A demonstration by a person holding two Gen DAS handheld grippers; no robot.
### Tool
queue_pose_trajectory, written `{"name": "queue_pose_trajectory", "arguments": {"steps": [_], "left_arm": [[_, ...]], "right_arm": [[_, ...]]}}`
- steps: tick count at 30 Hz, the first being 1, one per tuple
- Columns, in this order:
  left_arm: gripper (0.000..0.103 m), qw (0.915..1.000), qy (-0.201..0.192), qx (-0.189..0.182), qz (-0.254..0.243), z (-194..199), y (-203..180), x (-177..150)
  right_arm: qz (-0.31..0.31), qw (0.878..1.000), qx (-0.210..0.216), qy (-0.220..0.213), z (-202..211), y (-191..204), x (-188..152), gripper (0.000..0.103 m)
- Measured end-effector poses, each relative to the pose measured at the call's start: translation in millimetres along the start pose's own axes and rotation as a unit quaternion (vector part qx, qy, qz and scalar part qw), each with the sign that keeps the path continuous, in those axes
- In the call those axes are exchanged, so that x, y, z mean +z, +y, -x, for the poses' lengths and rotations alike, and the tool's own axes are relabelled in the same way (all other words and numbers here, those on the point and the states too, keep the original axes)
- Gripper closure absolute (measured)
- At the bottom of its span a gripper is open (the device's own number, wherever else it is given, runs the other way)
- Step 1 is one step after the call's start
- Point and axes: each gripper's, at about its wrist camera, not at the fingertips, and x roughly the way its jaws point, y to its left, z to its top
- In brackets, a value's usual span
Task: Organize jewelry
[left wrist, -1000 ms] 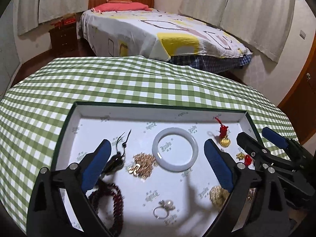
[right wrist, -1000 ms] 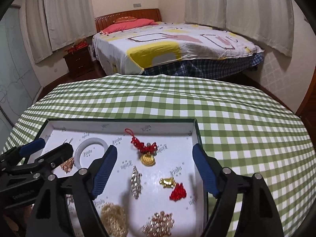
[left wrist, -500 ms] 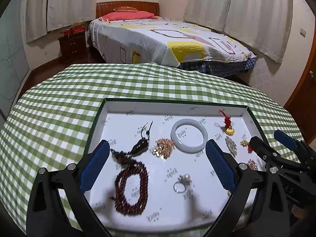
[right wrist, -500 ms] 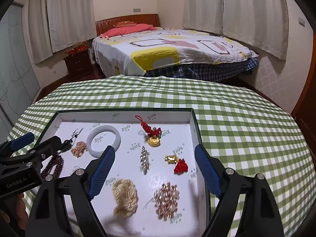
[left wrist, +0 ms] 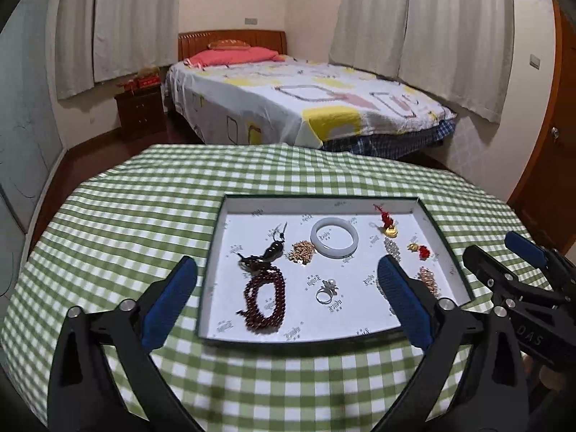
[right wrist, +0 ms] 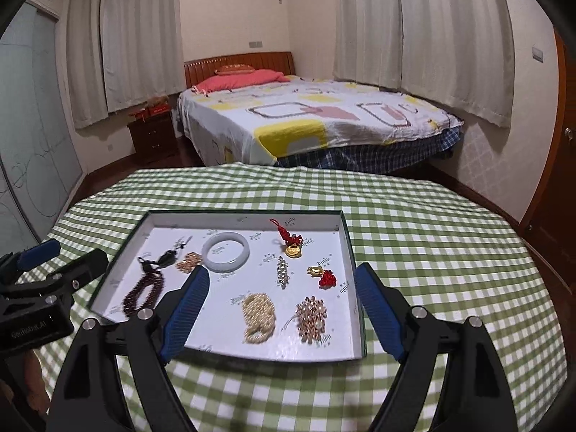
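A shallow white tray (left wrist: 212,259) (right wrist: 345,248) lies on the green checked table. In it lie a white bangle (left wrist: 334,237) (right wrist: 225,251), dark red beads (left wrist: 264,298) (right wrist: 141,293), a ring (left wrist: 325,292), a gold chain (left wrist: 303,251), a red knot charm (right wrist: 289,243), a pearl bundle (right wrist: 258,316) and a rose brooch (right wrist: 312,316). My left gripper (left wrist: 286,302) is open and empty, held above the tray's near left. My right gripper (right wrist: 279,309) is open and empty, above the tray's near right.
The round table's cloth (right wrist: 450,252) spreads to the right of the tray. Beyond the table stand a bed (left wrist: 306,97), a dark nightstand (left wrist: 142,111) and curtains. A wooden door (left wrist: 550,144) is at the right.
Both grippers have drawn back and upward from the tray. The whole tray now shows below them. Both stayed open and empty.
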Motion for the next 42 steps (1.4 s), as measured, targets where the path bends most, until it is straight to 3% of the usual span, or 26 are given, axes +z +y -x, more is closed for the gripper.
{"name": "queue_pose_trajectory", "arguments": {"steps": [11, 21, 31, 42], "left_arm": [[0.004, 0.9991, -0.041, 0.012, 0.008, 91.6, 14.1, -11.2], [0.004, 0.9972, -0.07, 0.025, 0.011, 159.2, 28.4, -25.1], [0.004, 0.9943, -0.103, 0.023, 0.019, 204.1, 34.3, -33.1], [0.004, 0.9937, -0.11, 0.015, 0.019, 215.2, 30.3, -36.3]], "right_arm": [[0.001, 0.998, 0.004, -0.059, 92.2, 8.9, -3.8, 0.021], [0.014, 0.996, 0.01, -0.092, 149.3, 18.0, -6.0, 0.02], [0.023, 0.992, 0.016, -0.125, 186.3, 24.7, -13.5, 0.019], [0.026, 0.991, 0.017, -0.132, 194.1, 27.3, -16.6, 0.019]]}}
